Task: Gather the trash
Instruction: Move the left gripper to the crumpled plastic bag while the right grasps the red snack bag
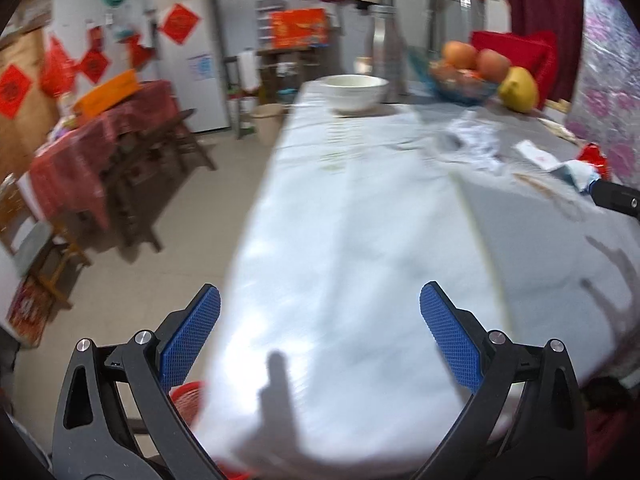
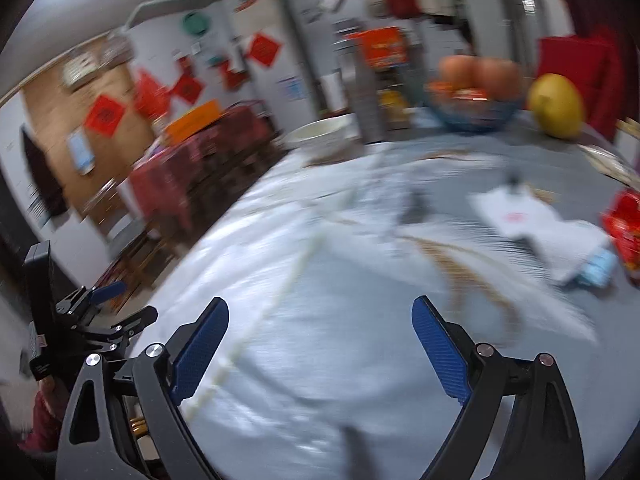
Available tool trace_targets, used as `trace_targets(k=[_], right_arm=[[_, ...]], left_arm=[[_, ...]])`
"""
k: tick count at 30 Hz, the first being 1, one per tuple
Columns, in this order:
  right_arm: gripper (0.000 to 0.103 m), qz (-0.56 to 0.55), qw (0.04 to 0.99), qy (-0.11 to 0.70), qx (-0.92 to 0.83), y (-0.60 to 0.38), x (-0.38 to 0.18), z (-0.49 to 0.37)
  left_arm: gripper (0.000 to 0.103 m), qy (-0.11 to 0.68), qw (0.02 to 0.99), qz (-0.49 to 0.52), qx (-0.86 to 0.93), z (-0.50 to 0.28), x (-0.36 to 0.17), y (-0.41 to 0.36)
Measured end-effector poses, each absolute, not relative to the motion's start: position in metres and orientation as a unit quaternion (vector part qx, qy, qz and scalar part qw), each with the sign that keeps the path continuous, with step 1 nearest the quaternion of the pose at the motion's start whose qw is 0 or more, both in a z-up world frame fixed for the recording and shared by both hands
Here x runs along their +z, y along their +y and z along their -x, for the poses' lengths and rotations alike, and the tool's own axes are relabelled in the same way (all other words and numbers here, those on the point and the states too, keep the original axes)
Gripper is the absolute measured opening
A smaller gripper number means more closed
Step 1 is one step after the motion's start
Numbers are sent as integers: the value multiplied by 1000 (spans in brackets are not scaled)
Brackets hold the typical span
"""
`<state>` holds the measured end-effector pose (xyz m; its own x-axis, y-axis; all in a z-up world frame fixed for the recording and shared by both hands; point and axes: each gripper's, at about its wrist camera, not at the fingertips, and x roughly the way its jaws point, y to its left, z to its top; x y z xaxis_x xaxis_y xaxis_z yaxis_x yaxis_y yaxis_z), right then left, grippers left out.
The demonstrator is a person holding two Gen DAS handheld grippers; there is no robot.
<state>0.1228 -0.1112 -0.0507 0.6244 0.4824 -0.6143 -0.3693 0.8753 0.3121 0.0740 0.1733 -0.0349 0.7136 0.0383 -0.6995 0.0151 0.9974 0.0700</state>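
Observation:
Both views are blurred by motion. My left gripper [image 1: 320, 300] is open and empty over the near part of the grey-white table cloth [image 1: 344, 208]. My right gripper [image 2: 320, 312] is open and empty over the same cloth [image 2: 320, 280]. Trash lies on the table's right side: a crumpled white tissue [image 1: 474, 142], a white paper slip [image 1: 538, 155] [image 2: 516, 212], a white-and-blue wad [image 1: 580, 174] [image 2: 580, 256], and a red wrapper [image 1: 596, 158] [image 2: 624, 228]. Brown crumbs [image 2: 464, 268] streak the cloth.
A white bowl [image 1: 354, 90] [image 2: 320, 136], a metal flask [image 1: 382, 46], a blue fruit bowl [image 1: 464, 76] [image 2: 476, 96] and a yellow fruit [image 1: 518, 88] [image 2: 556, 106] stand at the far end. A red basket [image 1: 186, 400] sits below the table's near left edge. A red-clothed table [image 1: 104, 136] stands left.

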Motion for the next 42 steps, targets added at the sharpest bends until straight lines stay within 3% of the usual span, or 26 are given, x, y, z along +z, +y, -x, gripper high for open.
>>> trace_targets(k=[5,19,28,42], right_arm=[[96,-84,920,340,174,-169,-56,-130],[96,-119,919,355,121,-244,-85,-147],[97,-88,932,343,82,-269,-81,-144],[97,-162,926,341,6,-354,-56,-194]], left_arm=[[96,399,916,-42,-25,-123,-43,123],[97,457,888,-47,-23,-203,-75,54],[98,459,888,-18,-19,-214,-75,62],[98,457,889,-20,-21,-213,-75,62]])
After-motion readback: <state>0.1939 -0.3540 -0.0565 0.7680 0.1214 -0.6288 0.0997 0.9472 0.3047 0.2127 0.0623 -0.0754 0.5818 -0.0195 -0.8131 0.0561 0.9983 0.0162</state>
